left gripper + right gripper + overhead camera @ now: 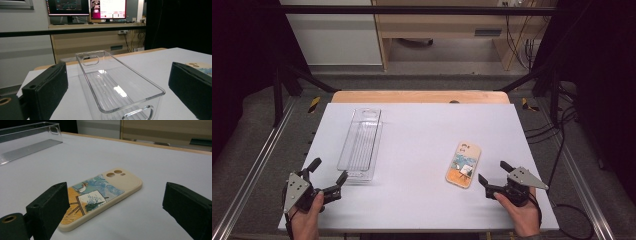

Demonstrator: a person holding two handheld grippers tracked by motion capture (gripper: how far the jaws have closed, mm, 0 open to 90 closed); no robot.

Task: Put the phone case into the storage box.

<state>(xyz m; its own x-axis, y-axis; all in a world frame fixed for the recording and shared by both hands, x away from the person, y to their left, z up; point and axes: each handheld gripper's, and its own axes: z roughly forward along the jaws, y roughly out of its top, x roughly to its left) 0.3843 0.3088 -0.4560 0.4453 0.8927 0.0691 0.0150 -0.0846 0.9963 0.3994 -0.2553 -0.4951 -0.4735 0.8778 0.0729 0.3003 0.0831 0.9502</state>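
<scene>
Phone case (463,164) lies flat on the white table (422,135), back side up, at the right half and toward the near edge. It is cream-coloured with a painted picture on it: blue swirls above, orange below, a small easel in the middle. Its camera cut-outs sit at the far end. In the right gripper view the phone case (101,196) rests between the two black jaws but touches neither; its near corner lies close to the jaw at the left of that view.

Just beside the case, toward the near right corner of the table, the right gripper (493,171) is held in a hand (523,214) that comes in from the bottom edge. Its jaws stand wide apart and grip nothing, with the tips pointing at the near end of the case.

Well apart, on the left half of the table, stands a long clear plastic bin (361,143) with ribbed bottom and a handle slot in each short end. It runs lengthwise from near to far. In the left gripper view the bin (117,85) shows upright, its near short wall between the two jaws and clear of both.

The left gripper (328,170) is held at the near left corner, its jaws spread wide with nothing in them, one tip close to the near corner of the bin.

Beyond the table's far edge is a wooden desk (95,37) with two lit monitors (87,8).
</scene>
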